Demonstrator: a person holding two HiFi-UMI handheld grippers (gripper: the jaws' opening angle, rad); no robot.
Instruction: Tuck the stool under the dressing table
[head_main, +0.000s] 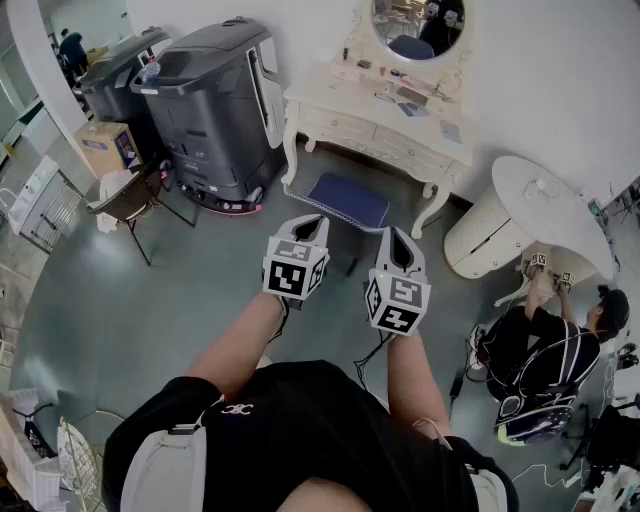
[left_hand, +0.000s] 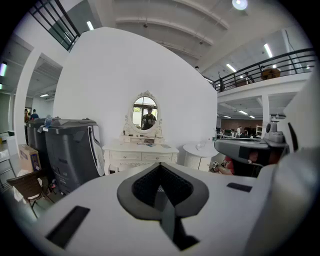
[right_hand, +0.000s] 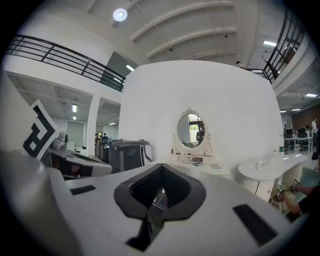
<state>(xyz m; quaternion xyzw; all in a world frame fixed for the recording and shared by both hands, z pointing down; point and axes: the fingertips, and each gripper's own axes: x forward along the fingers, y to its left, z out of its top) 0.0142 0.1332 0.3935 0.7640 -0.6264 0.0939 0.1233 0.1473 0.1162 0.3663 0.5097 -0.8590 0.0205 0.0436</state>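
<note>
A stool with a blue cushion (head_main: 347, 200) stands on the grey floor just in front of the cream dressing table (head_main: 380, 120), which carries an oval mirror (head_main: 418, 25). My left gripper (head_main: 306, 226) and right gripper (head_main: 398, 240) hover side by side just short of the stool's near edge, both shut with nothing between the jaws. In the left gripper view the dressing table (left_hand: 140, 152) and the mirror (left_hand: 145, 113) lie ahead beyond the shut left gripper (left_hand: 159, 187). The right gripper view shows the mirror (right_hand: 190, 129) over the shut right gripper (right_hand: 159, 197), with a sliver of the cushion (right_hand: 160, 206) through the jaw notch.
Two large dark grey machines (head_main: 215, 95) stand left of the dressing table, with a brown chair (head_main: 130, 200) and a cardboard box (head_main: 105, 145) further left. A round white table (head_main: 550, 205) stands to the right. A person (head_main: 545, 350) sits on the floor beside it.
</note>
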